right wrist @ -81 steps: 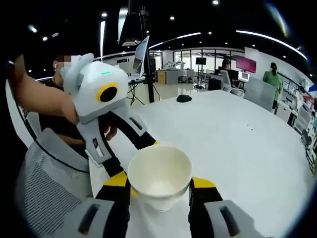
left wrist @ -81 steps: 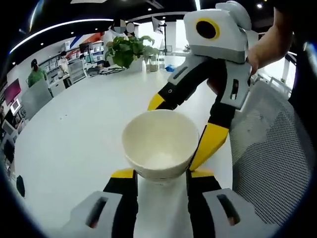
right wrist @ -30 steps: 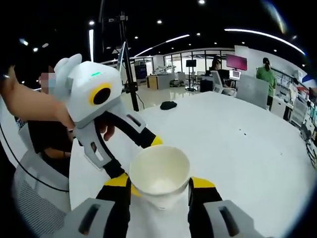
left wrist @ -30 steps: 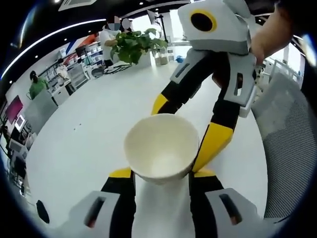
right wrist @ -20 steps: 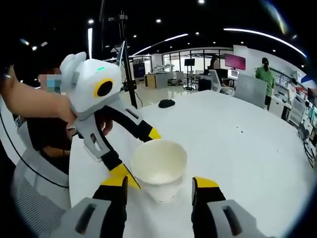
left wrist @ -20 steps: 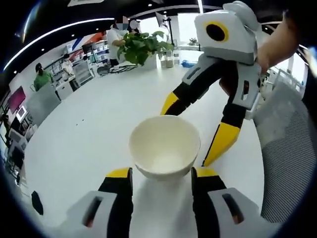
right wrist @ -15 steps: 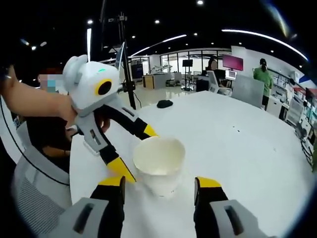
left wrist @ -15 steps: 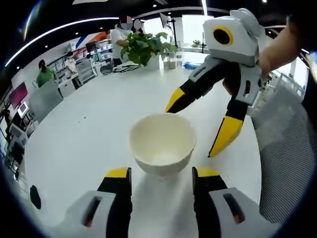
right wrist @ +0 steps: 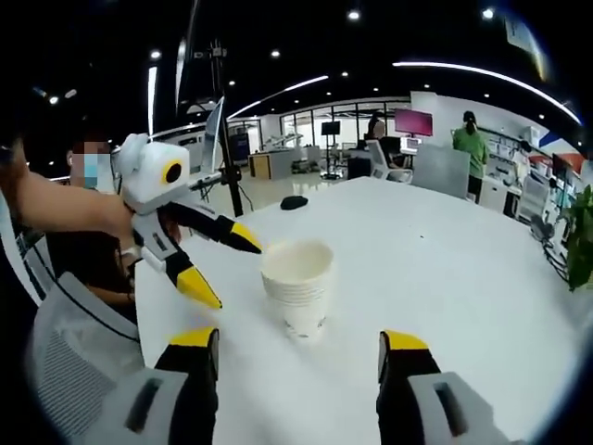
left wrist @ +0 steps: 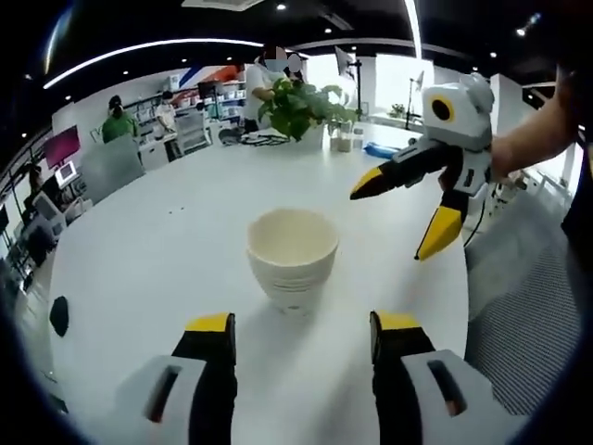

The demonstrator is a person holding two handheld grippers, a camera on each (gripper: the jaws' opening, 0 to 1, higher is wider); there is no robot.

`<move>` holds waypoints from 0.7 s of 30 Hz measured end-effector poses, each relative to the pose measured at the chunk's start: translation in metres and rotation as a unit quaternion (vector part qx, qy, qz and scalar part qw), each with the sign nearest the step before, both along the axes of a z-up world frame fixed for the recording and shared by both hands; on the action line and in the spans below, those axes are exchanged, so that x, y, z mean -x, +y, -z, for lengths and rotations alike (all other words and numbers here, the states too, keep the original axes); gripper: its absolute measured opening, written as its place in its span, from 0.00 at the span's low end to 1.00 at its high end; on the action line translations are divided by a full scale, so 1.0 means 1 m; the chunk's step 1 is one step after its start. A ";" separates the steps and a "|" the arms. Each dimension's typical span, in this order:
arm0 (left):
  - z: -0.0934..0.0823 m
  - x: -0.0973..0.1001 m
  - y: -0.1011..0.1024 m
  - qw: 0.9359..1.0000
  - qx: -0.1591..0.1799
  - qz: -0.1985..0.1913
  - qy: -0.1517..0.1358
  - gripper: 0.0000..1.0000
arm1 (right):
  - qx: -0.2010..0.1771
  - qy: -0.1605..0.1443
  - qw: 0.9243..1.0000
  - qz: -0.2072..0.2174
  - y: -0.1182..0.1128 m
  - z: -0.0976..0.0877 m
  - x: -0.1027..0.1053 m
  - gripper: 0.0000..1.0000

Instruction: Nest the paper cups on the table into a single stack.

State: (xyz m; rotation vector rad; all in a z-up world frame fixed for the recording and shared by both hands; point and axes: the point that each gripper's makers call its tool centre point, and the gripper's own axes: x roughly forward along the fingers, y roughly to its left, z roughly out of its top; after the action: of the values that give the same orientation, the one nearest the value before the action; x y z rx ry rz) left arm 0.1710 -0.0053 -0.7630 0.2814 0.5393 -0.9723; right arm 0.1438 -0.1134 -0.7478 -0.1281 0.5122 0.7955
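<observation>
In the left gripper view, the nested stack of cream paper cups [left wrist: 292, 257] stands upright on the round white table [left wrist: 139, 260], dead centre and a little beyond the tips of the left gripper [left wrist: 301, 324]. That gripper's black jaws with yellow tips stand wide apart, nothing between them, the stack well clear of both. Out at two o'clock the right gripper [left wrist: 408, 218] hangs above the table edge, gripped by a person's hand [left wrist: 482, 167] — its two yellow-tipped jaws are splayed and bare, pointing down and in toward the cups but not touching them. A grey mesh chair back [left wrist: 519, 315] fills the four o'clock side. At twelve o'clock a leafy green potted plant [left wrist: 301, 104] sits on the far part of the table, and a small dark object [left wrist: 58, 315] lies at nine o'clock near the table's rim.

Over to the right gripper view — same stack, seen from the other side. The ribbed rims of the nested cups [right wrist: 296, 287] show one under another, and the stack sits upright just beyond the right gripper [right wrist: 299, 350], whose jaws are spread with empty air between them. At nine o'clock the left gripper [right wrist: 227, 269] hovers beside the cups, jaws parted, one tip near the top rim, the other lower. People stand in the office behind, at one o'clock.
</observation>
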 end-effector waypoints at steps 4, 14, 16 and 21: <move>-0.005 0.014 0.004 1.000 0.018 -0.011 -0.009 0.58 | -0.004 -0.006 1.000 0.009 -0.011 -0.002 0.013 0.75; -0.020 0.043 0.017 0.996 0.060 -0.050 -0.032 0.65 | -0.029 -0.014 0.999 0.039 -0.035 -0.007 0.042 0.86; -0.024 0.046 0.021 0.995 0.071 -0.071 -0.030 0.68 | -0.024 -0.017 0.999 0.041 -0.040 -0.006 0.046 0.87; -0.027 0.056 0.029 0.992 0.075 -0.091 -0.037 0.73 | -0.021 -0.022 0.998 0.048 -0.048 -0.004 0.051 0.92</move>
State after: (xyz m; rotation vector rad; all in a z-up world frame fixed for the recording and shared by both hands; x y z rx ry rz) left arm 0.1149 0.0237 -0.7364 0.1315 0.4133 -0.8177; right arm 0.0923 -0.1611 -0.7436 -0.0809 0.4566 0.7085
